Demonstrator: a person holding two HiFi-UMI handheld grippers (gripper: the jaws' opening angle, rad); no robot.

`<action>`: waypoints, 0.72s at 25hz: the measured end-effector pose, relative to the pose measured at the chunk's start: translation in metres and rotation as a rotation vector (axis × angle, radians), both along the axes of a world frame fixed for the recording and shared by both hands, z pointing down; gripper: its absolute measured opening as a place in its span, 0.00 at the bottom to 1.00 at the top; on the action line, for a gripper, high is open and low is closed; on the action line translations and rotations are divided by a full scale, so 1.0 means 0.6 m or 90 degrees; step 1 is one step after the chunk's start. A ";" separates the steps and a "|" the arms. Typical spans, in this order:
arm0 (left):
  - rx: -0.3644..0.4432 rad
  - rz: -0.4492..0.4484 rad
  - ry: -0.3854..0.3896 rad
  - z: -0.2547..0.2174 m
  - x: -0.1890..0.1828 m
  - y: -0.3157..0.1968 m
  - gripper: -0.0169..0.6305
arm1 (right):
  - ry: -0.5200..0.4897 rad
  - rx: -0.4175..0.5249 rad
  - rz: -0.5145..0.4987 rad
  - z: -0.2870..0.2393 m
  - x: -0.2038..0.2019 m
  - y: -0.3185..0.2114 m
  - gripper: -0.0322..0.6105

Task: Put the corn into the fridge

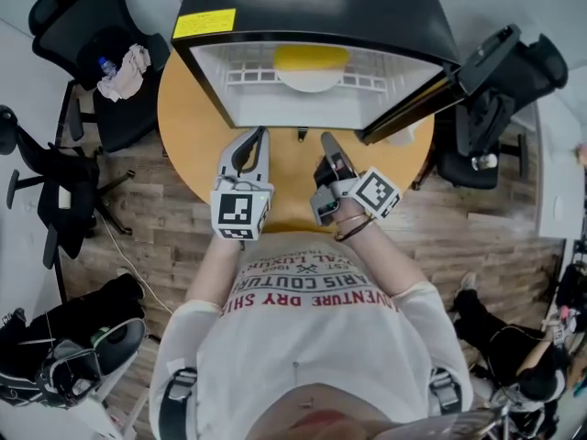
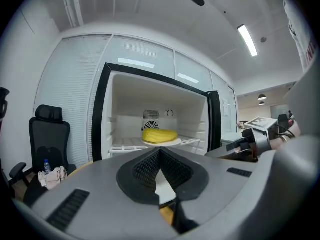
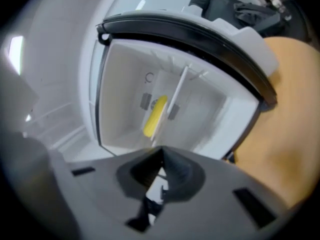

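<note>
Your left hand-held gripper point(image 1: 258, 136) and right hand-held gripper point(image 1: 326, 141) hang over the table point(image 1: 193, 126), jaws closed on nothing. The corn point(image 1: 312, 57) lies straight ahead on its plate point(image 1: 310, 82) inside the fridge point(image 1: 303, 3), with its long axis across the opening. The open door point(image 1: 431, 85) stands nearer your right.

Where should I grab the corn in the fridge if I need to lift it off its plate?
Probably at its middle, jaws spanning its thickness, coming straight in through the open front of the fridge. The corn lies crosswise on the white plate, long side facing the opening, ends toward the side walls. The left gripper and right gripper are both shut, so open one first.
</note>
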State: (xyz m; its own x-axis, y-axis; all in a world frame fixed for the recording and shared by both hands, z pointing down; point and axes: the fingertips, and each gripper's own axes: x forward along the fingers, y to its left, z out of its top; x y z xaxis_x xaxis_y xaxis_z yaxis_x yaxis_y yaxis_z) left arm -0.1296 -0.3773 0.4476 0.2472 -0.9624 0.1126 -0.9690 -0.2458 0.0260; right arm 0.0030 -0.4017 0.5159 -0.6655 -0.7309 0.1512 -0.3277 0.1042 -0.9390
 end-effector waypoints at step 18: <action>-0.022 0.021 -0.018 0.018 0.019 0.044 0.06 | 0.559 0.512 -0.090 -0.097 0.003 0.046 0.09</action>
State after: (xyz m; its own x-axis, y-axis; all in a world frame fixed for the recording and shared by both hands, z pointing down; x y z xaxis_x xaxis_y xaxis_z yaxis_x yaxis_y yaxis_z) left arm -0.1184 -0.3508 0.4583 0.2757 -0.9490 0.1527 -0.9606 -0.2778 0.0075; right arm 0.0045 -0.3741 0.4579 -0.6454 -0.7533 0.1269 -0.7626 0.6449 -0.0500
